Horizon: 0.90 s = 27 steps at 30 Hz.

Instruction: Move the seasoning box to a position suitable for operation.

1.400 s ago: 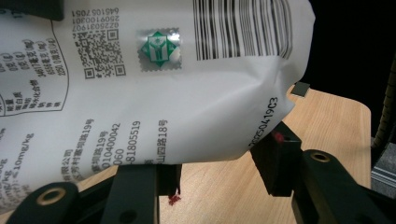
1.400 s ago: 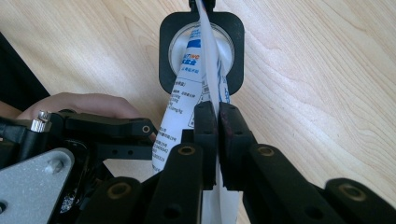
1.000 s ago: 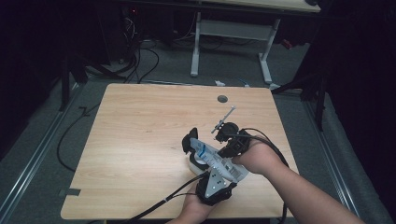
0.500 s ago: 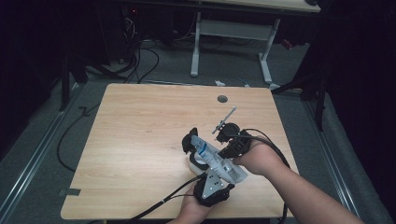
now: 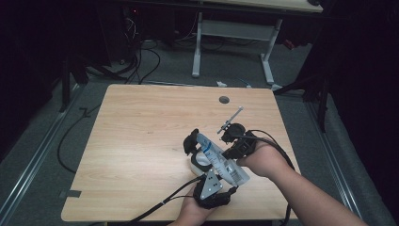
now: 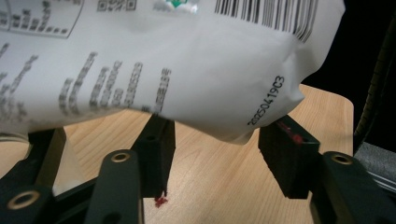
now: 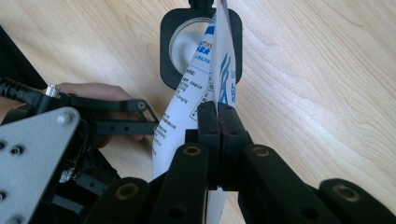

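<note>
A white and blue printed pouch (image 5: 221, 160) slants over the near right part of the wooden table (image 5: 141, 136). My right gripper (image 7: 218, 122) is shut on the pouch's (image 7: 189, 109) edge, the jaws pressed flat together on it. In the high view the right gripper (image 5: 229, 153) comes in from the right. My left gripper (image 6: 219, 156) sits below the pouch (image 6: 163, 60). Its jaws have just been opening, and the pouch's lower corner hangs between the tips without the pads pressing it. A white round cup in a black square holder (image 7: 184, 44) stands under the pouch's far end.
A small round hole (image 5: 224, 100) marks the far side of the table. A thin rod (image 5: 231, 118) sticks up from the right gripper. Cables (image 5: 141, 61) and white desk legs (image 5: 197, 47) lie on the floor beyond the table. Bare wood spreads to the left.
</note>
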Available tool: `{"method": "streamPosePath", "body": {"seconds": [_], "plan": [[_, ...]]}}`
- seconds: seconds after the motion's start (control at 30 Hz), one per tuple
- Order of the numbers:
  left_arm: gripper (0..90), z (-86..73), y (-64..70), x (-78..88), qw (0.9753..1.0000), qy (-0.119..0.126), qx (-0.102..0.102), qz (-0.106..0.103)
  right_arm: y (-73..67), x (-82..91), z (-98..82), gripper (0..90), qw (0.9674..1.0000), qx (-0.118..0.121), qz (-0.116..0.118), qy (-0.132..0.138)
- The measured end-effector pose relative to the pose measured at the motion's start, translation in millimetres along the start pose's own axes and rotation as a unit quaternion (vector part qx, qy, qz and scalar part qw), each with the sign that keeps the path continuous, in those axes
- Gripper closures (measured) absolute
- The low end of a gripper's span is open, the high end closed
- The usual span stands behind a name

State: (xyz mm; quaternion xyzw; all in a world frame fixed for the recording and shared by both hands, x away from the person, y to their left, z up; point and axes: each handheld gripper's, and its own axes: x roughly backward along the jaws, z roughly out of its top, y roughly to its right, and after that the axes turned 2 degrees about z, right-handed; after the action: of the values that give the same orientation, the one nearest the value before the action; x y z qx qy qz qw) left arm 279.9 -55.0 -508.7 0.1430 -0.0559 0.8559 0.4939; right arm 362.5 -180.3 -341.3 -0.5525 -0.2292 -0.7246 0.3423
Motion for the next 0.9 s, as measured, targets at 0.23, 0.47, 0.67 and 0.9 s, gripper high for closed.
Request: {"method": "streamPosePath", "body": {"seconds": [0.23, 0.47, 0.67, 0.9], "plan": [[42.0, -3.5, -3.7, 6.6, 1.0, 0.0, 0.001, 0.0, 5.4, 4.8, -5.5, 90.0, 1.0, -0.007, 0.0, 0.005], [40.5, -7.9, -8.4, 14.0, 1.0, 0.001, 0.004, -0.001, 11.1, 10.5, -10.8, 90.0, 0.9997, -0.019, -0.006, 0.013], [40.1, -11.9, -13.9, 24.0, 1.0, 0.002, 0.005, 0.001, 16.1, 13.3, -18.8, 90.0, 0.9991, -0.035, -0.006, 0.022], [40.0, -15.8, -21.2, 34.0, 1.0, -0.001, 0.007, 0.006, 24.3, 15.0, -28.5, 90.0, 0.9984, -0.042, -0.01, 0.036]]}}
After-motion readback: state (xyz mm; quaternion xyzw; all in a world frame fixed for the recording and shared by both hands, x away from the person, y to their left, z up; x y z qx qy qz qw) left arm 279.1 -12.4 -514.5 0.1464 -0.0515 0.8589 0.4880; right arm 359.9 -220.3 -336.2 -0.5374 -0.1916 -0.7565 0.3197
